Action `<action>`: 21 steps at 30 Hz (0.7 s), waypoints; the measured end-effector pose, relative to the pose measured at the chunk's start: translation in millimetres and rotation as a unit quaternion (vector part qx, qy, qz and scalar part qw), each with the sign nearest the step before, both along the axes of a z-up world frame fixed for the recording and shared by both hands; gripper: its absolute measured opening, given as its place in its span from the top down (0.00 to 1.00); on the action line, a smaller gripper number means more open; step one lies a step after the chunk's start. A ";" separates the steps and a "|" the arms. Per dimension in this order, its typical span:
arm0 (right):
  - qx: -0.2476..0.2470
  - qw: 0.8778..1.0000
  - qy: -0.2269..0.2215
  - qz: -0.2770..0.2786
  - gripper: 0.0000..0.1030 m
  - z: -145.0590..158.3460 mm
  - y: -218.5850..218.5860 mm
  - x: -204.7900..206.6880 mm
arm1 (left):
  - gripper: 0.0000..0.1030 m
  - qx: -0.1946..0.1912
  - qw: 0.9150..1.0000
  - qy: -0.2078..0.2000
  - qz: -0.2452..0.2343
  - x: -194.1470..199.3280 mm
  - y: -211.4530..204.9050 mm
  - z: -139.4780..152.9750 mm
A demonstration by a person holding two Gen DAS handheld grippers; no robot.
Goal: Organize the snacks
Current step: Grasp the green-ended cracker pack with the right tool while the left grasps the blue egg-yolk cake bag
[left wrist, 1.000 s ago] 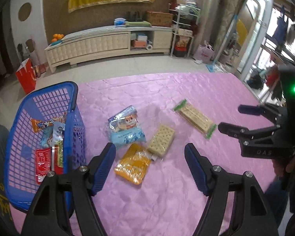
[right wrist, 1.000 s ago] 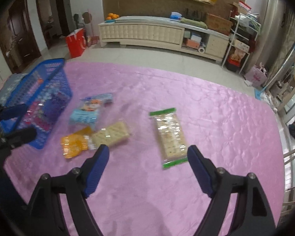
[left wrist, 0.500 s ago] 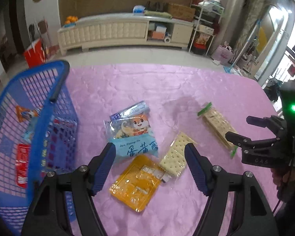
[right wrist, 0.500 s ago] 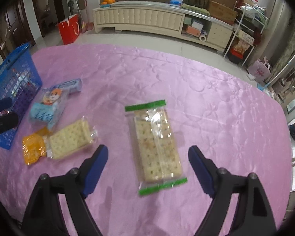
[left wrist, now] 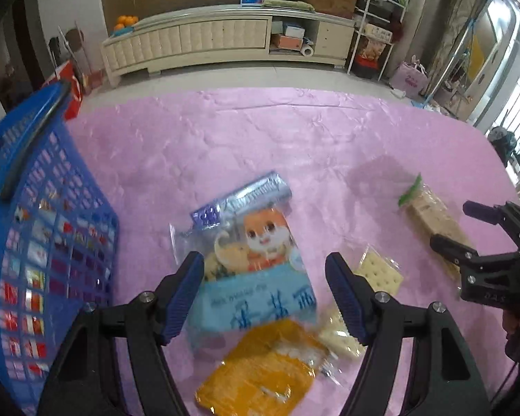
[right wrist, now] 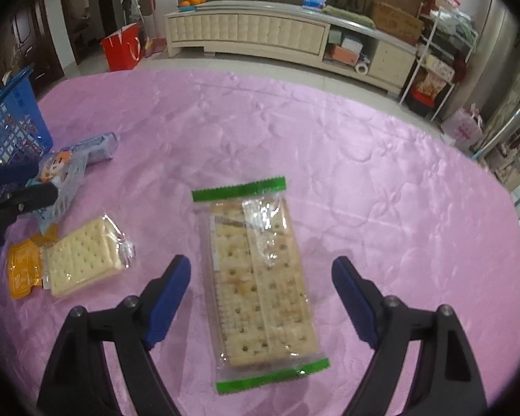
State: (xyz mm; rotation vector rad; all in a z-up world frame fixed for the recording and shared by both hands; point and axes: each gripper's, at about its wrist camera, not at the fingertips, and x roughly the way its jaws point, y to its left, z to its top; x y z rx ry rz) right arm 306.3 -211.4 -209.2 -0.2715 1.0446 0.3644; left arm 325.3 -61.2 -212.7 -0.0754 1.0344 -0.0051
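The left tool (left wrist: 264, 293) is spread wide over the blue cat bag (left wrist: 256, 270), holding nothing. The right tool (right wrist: 261, 293) is wide apart too, around the long cracker pack (right wrist: 260, 277) on the pink worktop (right wrist: 381, 180). The crackers could crack (they look thin) if squeezed too hard. The blue basket (left wrist: 34, 242) waits nearby.

Little legible print on the snack wrappers

The pale blue snack bag (left wrist: 256, 277), just beside the blue basket (left wrist: 34, 242), carries large blue Chinese characters under a cartoon fox face, with a smaller line above them too blurred to read. The right gripper (left wrist: 464, 228) body shows faint letters like "DAS".
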 end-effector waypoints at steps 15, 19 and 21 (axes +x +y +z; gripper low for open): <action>0.017 1.000 0.014 -0.012 0.16 -6.0 -0.4 1.9 | 0.27 0.013 1.000 0.018 0.016 5.4 14.7 -5.3; 0.013 1.000 0.009 -0.010 0.16 -6.5 4.9 -0.8 | 0.18 0.005 0.999 0.037 0.027 13.9 18.9 -11.6; 0.018 1.000 0.009 -0.012 0.16 -6.7 4.1 -1.6 | 0.17 0.011 0.999 0.039 0.026 18.0 16.3 -13.7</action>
